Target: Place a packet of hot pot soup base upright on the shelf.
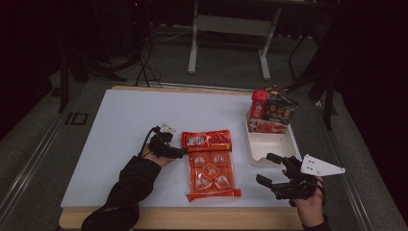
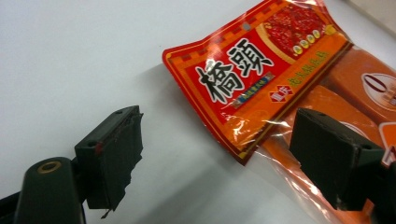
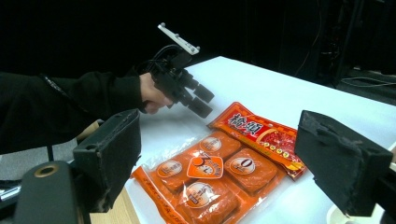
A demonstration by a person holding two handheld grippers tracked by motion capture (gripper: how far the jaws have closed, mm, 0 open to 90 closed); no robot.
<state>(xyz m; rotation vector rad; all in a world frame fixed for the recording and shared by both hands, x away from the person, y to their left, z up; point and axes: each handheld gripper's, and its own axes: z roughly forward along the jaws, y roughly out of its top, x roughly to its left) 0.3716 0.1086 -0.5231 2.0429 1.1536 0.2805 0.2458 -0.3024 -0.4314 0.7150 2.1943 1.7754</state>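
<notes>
I see both grippers with jaws apart: left gripper (image 1: 182,153) beside the orange packet (image 1: 210,163), right gripper (image 1: 270,169) near the table's (image 1: 120,125) front edge below the white tray (image 1: 269,144) of snack packs (image 1: 272,110).

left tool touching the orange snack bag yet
Apart: in the left gripper view the left tool stands open, bare table between its jaws and the orange snack bag.

Left tool (image 3: 200,103) above orange packet (image 3: 219,170)
</notes>
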